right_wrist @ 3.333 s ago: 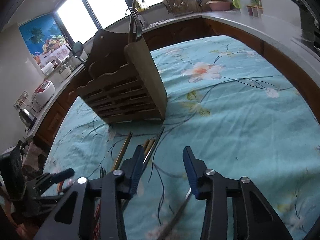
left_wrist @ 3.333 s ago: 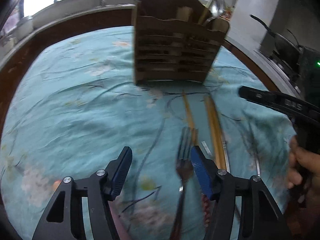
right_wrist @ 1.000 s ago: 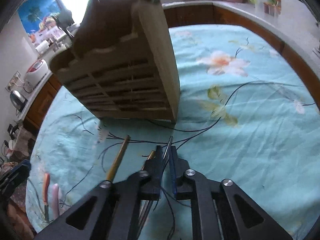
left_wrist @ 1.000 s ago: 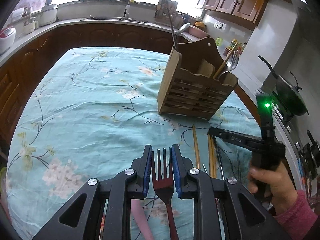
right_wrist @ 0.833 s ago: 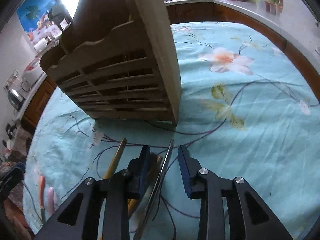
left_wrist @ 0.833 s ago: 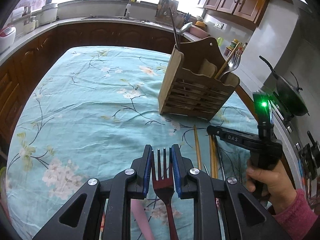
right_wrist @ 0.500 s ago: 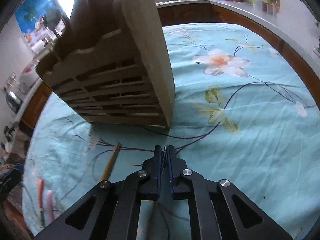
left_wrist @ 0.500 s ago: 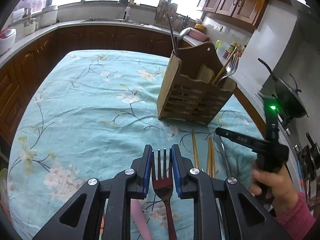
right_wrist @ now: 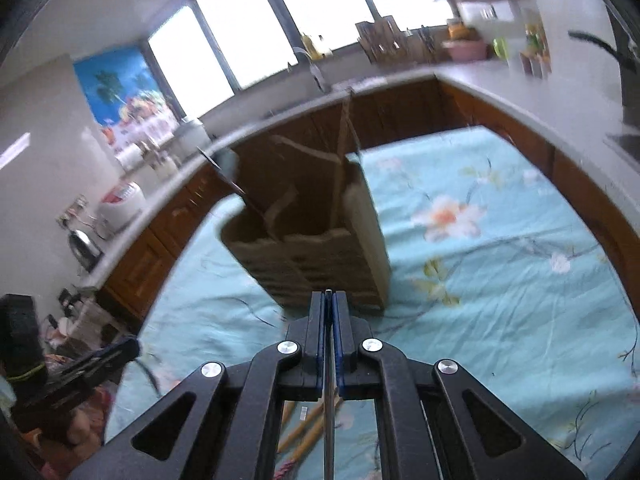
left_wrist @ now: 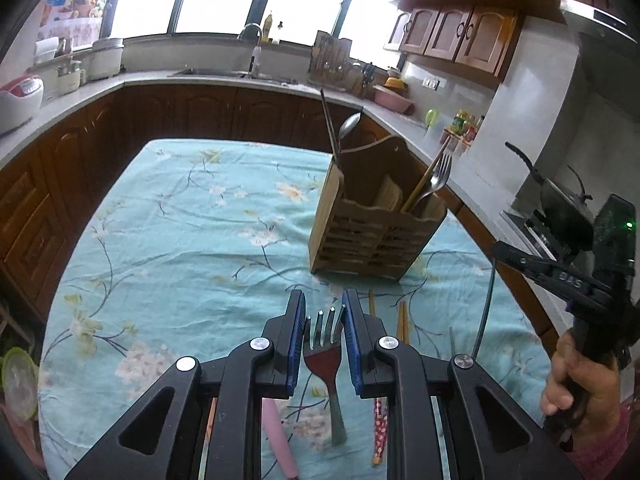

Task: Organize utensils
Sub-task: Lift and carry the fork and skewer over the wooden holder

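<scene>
1. While both grippers carry a utensil, the move to come turns on how each one lies relative to the wooden cutlery caddy (left_wrist: 376,224), which stands upright on the blue floral tablecloth (left_wrist: 180,240), ahead of and below both.
2. Left gripper (left_wrist: 323,316): its blue pads (left_wrist: 297,328) are clamped on the head of a fork (left_wrist: 325,344). The tines point forward toward the caddy and the handle trails back under the gripper, so the long axis runs along the fingers.
3. Right gripper (right_wrist: 328,312): its fingers are pressed together on a thin metal chopstick (right_wrist: 329,412), which also lies along them with its tip just past the pads.
4. Judging by the left wrist view, the right gripper (left_wrist: 520,258) sits nearer the caddy's right side, where a fork and a wooden chopstick already stand.
5. Either utensil would probably have to be tipped upright to drop into an open compartment.
6. Wooden chopsticks (left_wrist: 402,316) lie on the cloth between caddy and grippers.
</scene>
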`<move>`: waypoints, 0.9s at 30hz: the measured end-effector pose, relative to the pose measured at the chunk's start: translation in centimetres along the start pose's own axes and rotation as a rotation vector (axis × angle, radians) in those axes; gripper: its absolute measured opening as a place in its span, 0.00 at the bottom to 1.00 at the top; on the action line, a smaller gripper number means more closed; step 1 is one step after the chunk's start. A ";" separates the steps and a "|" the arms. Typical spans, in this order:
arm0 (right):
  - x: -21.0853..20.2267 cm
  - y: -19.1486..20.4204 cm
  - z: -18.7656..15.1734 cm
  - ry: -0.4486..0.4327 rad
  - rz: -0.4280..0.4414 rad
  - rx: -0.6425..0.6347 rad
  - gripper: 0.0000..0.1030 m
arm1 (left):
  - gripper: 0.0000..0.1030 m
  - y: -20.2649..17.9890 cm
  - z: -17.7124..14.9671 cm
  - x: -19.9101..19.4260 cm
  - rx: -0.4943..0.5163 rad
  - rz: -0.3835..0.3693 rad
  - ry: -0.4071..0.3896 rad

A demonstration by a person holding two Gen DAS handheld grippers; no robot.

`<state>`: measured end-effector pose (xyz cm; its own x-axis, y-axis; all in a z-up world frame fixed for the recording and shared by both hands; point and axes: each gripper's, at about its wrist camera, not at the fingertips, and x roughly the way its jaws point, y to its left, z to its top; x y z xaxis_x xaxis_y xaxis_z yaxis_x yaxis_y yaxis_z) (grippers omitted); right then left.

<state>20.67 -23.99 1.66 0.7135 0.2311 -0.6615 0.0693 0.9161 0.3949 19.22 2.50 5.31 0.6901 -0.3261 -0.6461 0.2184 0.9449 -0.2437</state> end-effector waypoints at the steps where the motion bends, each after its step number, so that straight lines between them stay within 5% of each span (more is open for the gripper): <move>1: -0.6 0.2 0.1 -0.015 0.010 0.000 0.03 | 0.16 0.0 0.0 -0.3 0.000 0.001 -0.005; 6: -2.4 0.4 0.2 -0.069 0.027 -0.006 0.03 | 0.12 0.0 0.0 -1.7 -0.005 -0.001 -0.021; 7: -2.7 0.6 0.3 -0.078 0.027 -0.009 0.03 | 0.03 0.1 0.1 -1.9 -0.005 -0.001 -0.024; 27: -5.8 1.3 2.8 -0.216 0.037 -0.021 0.03 | 0.00 -0.1 3.2 -3.1 0.014 0.009 -0.089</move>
<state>18.59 -25.10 7.79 0.8480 0.1918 -0.4940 0.0268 0.9155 0.4015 19.30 3.49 9.68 0.7508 -0.3143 -0.5809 0.2209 0.9483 -0.2277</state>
